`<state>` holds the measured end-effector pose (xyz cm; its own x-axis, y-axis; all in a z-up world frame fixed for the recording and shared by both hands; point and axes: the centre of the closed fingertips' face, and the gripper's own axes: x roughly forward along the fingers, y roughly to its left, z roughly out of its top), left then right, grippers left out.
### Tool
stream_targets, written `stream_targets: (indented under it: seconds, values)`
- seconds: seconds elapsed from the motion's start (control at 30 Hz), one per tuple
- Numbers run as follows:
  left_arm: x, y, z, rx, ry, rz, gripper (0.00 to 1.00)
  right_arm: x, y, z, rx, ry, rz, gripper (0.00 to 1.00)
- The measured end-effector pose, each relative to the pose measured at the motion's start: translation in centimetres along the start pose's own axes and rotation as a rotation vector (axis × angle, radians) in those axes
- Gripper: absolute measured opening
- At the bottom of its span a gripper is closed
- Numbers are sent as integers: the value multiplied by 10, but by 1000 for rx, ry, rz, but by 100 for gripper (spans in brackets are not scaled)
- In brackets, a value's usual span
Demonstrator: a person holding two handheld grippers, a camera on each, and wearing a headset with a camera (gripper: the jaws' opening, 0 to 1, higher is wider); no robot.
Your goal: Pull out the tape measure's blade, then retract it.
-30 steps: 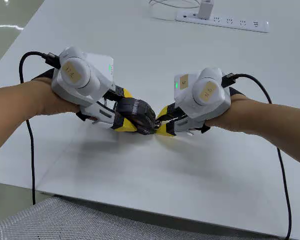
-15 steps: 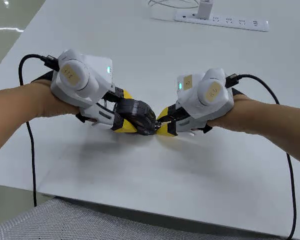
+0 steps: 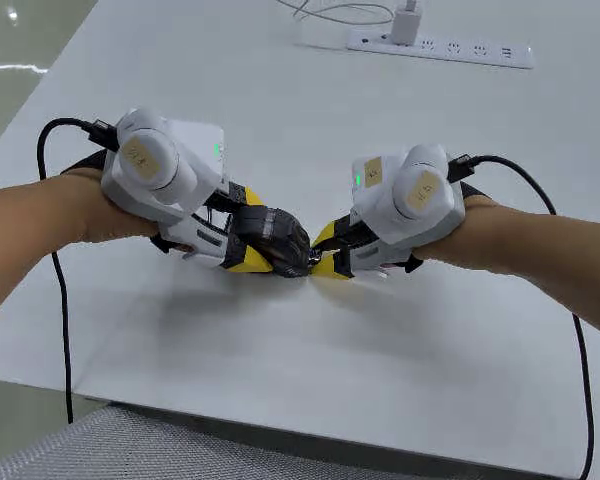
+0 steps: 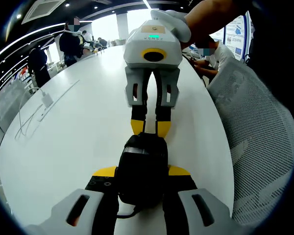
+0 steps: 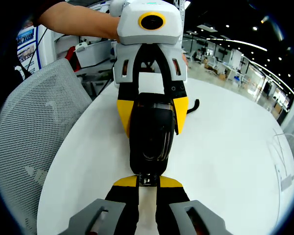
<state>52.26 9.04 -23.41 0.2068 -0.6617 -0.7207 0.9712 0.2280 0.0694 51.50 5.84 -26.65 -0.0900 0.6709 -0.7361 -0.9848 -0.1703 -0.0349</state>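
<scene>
We see the tape measure (image 3: 275, 238), a black case, clamped in the left tongs (image 4: 142, 172) low over the white desk (image 3: 280, 380). Its end hook (image 5: 146, 179) sits at the case mouth, nipped by the right tongs (image 5: 147, 183).

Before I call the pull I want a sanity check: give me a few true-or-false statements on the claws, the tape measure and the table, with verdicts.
1. The left claw grips the tape measure by its black case. True.
2. The right claw is closed on the hook at the front of the case. True.
3. A long stretch of blade spans the gap between the claws. False: the right claw sits right at the case, and no length of blade shows.
4. The power strip lies between the two claws. False: it lies near the far edge of the table, beyond both.
</scene>
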Motion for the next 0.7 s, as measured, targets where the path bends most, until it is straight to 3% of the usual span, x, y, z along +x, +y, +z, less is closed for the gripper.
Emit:
stream_targets:
  seconds: [0.7]
  values:
    - [0,0,0,10,-4,1,28,-3,3,0,8,-15,2,8]
